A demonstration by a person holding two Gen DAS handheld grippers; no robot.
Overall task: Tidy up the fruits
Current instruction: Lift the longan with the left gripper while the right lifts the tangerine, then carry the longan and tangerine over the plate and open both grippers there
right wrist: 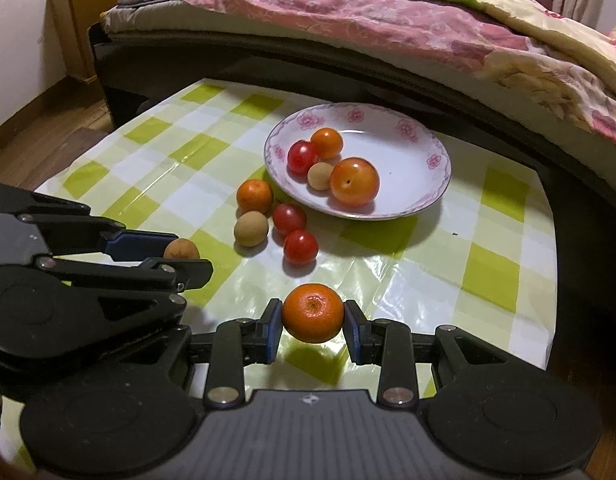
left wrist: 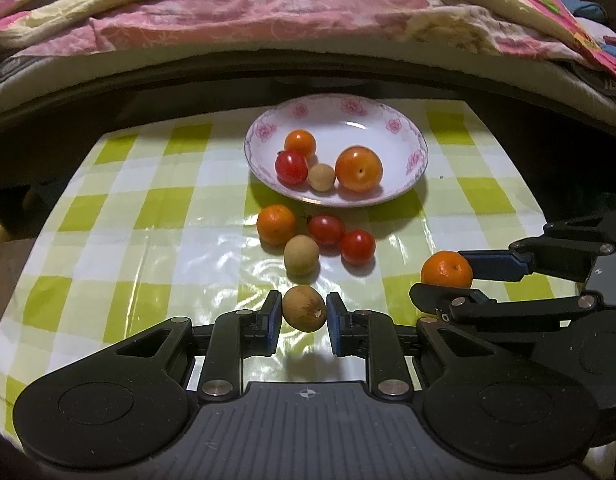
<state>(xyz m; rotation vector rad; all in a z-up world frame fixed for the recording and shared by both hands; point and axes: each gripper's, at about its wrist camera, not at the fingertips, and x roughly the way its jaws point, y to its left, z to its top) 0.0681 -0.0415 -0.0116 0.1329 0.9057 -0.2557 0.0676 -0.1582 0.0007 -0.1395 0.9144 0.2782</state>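
Observation:
My left gripper [left wrist: 304, 314] is shut on a brown longan [left wrist: 304, 308], lifted a little off the checked cloth. My right gripper [right wrist: 313, 322] is shut on a small mandarin [right wrist: 313, 318], also held above the cloth. The white flowered plate [left wrist: 404, 136] holds a big orange fruit [left wrist: 359, 168], a smaller orange one [left wrist: 300, 143], a red cherry tomato [left wrist: 291, 167] and a pale longan [left wrist: 321, 176]. In front of the plate lie a mandarin [left wrist: 276, 224], two cherry tomatoes [left wrist: 326, 229] [left wrist: 358, 246] and a pale longan [left wrist: 301, 255]. Each gripper shows at the side of the other's view, the right one [left wrist: 448, 280] with its mandarin.
The table carries a glossy green-and-white checked cloth [left wrist: 148, 216]. A bed with pink and cream quilts [left wrist: 268, 8] runs along the far side behind a dark frame. A wooden cabinet [right wrist: 88, 12] and wood floor lie to the left in the right wrist view.

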